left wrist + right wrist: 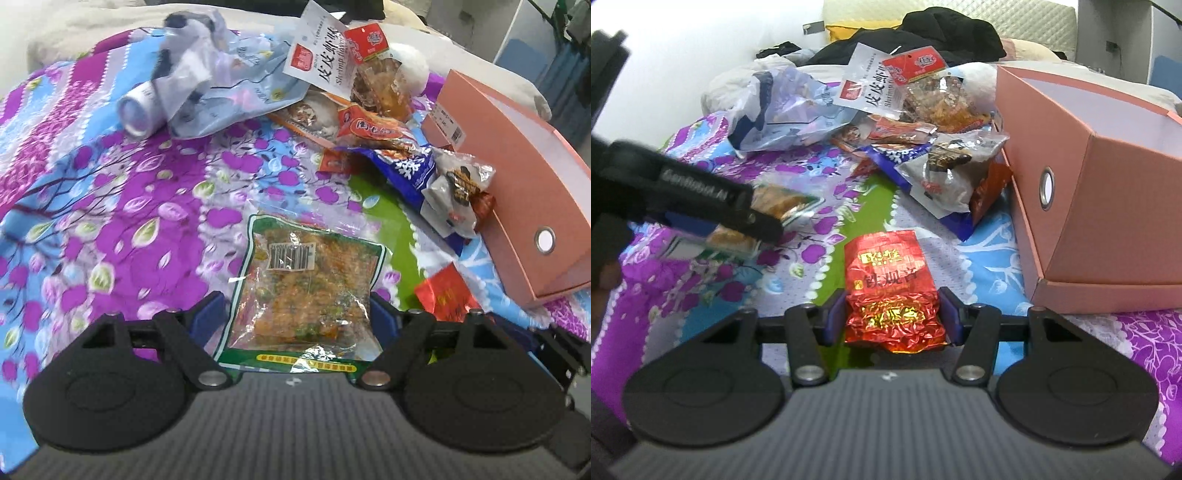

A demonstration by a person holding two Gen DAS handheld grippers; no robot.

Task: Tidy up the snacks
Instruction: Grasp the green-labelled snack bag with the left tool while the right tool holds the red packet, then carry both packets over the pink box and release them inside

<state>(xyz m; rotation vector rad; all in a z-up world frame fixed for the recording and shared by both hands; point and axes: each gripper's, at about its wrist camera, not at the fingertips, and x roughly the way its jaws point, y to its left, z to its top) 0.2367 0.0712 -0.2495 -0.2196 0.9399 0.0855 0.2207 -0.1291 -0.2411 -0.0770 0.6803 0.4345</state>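
My left gripper (295, 308) is shut on a clear, green-edged packet of orange snack (306, 288), its blue pads pressing both sides. The right wrist view shows that left gripper (764, 223) holding the packet (785, 201) lifted over the bedspread. My right gripper (892, 314) is shut on a red foil tea packet (886, 273), which also shows at the lower right of the left wrist view (447, 291). An open pink cardboard box (1108, 184) stands to the right of both grippers.
A heap of snack bags (923, 122) lies against the pink box (517, 177), with a white shrimp-flavour bag (321, 62) on top. A pale blue pouch (236, 92) and a small tube (136, 110) lie to the left. A flowered bedspread (110, 206) covers the bed; dark clothes (942, 33) lie behind.
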